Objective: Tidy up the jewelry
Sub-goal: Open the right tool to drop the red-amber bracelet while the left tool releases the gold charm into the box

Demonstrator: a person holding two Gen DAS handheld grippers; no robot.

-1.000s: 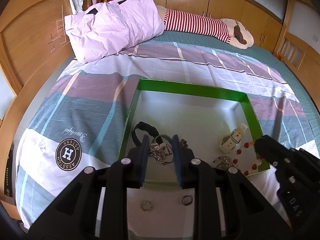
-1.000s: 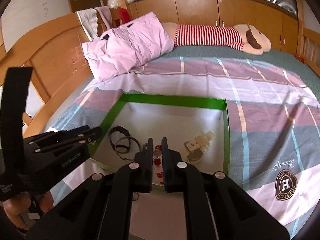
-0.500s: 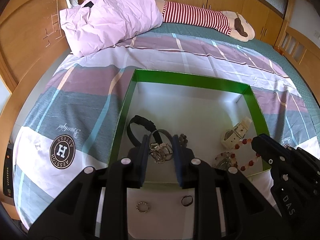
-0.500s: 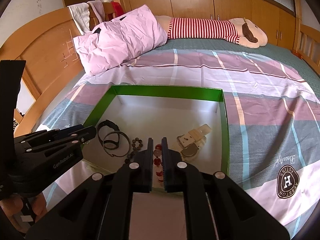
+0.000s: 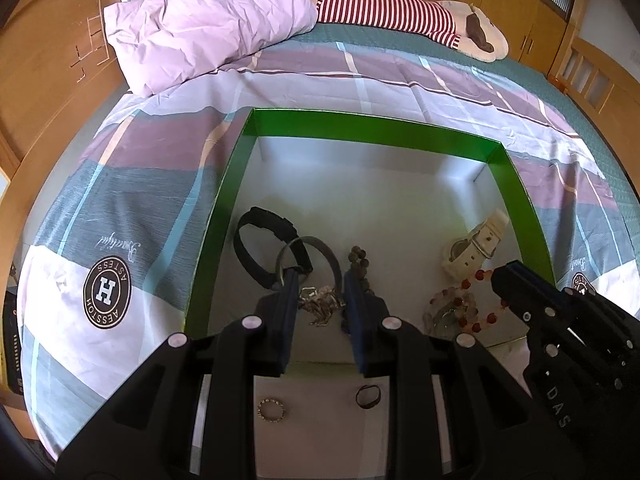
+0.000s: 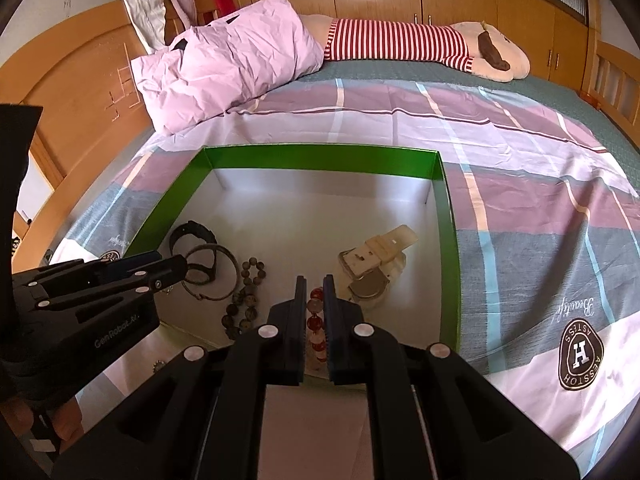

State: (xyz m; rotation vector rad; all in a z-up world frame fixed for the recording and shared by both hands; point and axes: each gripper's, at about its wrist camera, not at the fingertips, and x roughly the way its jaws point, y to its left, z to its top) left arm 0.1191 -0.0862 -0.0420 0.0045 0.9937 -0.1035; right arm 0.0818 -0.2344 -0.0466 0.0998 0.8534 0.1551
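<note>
While the left tool [image 5: 320,280] straddles the silver chain [image 5: 322,305] unclamped, the nearly closed, empty right tool [image 6: 311,286] could snag the red bead bracelet [image 6: 316,330].

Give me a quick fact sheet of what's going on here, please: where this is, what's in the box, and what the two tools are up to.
Setting: bed with plaid sheet
Container: green box
Inside: black watch, white watch, red bead bracelet, dark bead bracelet
Outside: two rings
Left gripper: over a silver chain
Right gripper: nearly shut, above red beads
</note>
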